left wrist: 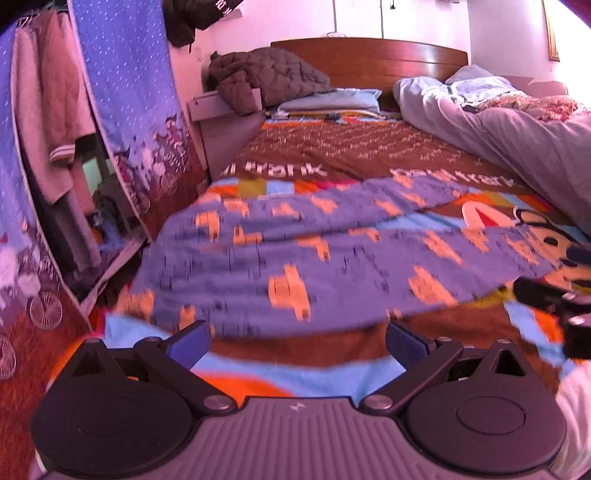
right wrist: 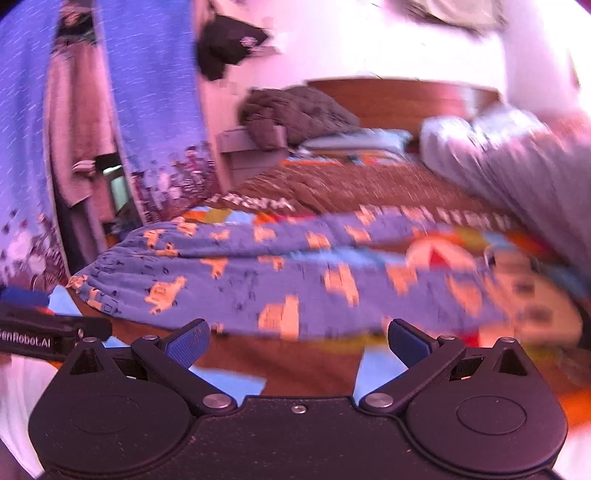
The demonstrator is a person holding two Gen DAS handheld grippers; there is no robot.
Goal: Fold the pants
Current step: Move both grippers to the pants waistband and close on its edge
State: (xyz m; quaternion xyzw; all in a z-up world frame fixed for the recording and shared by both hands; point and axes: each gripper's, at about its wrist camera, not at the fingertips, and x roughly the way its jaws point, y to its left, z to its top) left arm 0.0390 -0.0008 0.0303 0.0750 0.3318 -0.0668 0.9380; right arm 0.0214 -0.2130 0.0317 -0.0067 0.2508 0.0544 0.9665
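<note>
left gripper [left wrist: 297, 339] and right gripper [right wrist: 298, 338] both spread wide, holding nothing, just short of the near edge of the blue pants [left wrist: 314, 258] lying flat across the bedspread [left wrist: 332, 151] ahead. looks like pre-grasp; next each needs an edge pinch to fold.

White letters on the brown band of the bedspread [left wrist: 332, 147] read "frank" in the left wrist view; a second white word on the same band, further right, is upside down and too smeared to read. In the right wrist view the left gripper [right wrist: 44, 332], at the left edge, carries white lettering cut off to "enRobot.AI". The dark garment [left wrist: 207, 14] on the wall bears white marks that cannot be read.
</note>
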